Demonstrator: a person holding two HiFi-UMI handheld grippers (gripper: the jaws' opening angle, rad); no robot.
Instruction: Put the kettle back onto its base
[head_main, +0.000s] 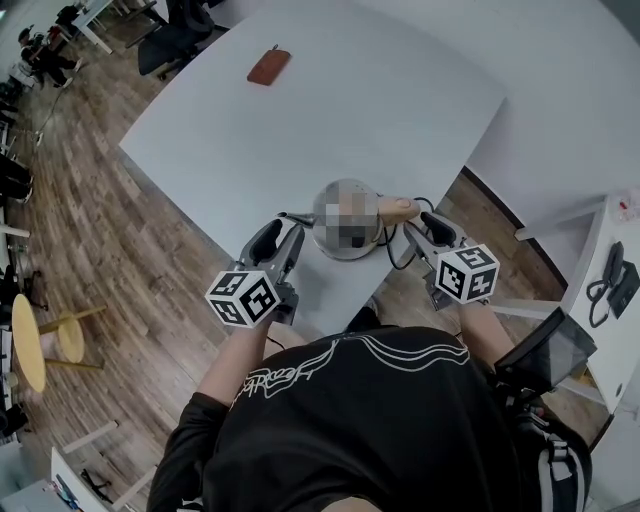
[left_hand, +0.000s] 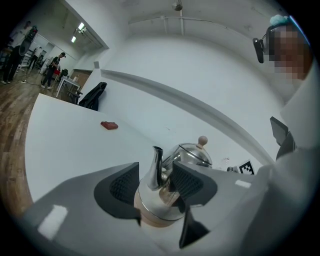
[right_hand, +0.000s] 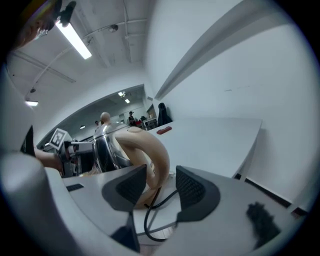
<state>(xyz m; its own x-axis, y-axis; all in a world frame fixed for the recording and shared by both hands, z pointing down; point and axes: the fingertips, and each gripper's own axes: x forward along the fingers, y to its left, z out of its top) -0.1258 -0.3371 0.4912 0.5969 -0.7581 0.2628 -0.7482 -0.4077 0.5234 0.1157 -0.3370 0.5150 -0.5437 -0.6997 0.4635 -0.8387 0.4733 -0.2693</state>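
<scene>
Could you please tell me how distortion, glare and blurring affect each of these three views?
Head view: evenly lit, a mosaic patch hides most of the kettle. Left gripper view: fisheye bows the wall ledge, corners go black. Right gripper view: the ceiling light glares white, the picture's rim vignettes dark.

Kettle (left_hand: 156, 202): gleaming silver, its handle (right_hand: 156, 153) showing cream.
Table (head_main: 350, 110): showing plain white.
Pouch (head_main: 269, 66), upper left of head view: showing reddish brown.
Cubes (head_main: 243, 298) (head_main: 467, 272): wearing black-and-white square markers.
Floor (head_main: 110, 230): showing brown wood grain.
Stool (head_main: 28, 343): showing yellow.
</scene>
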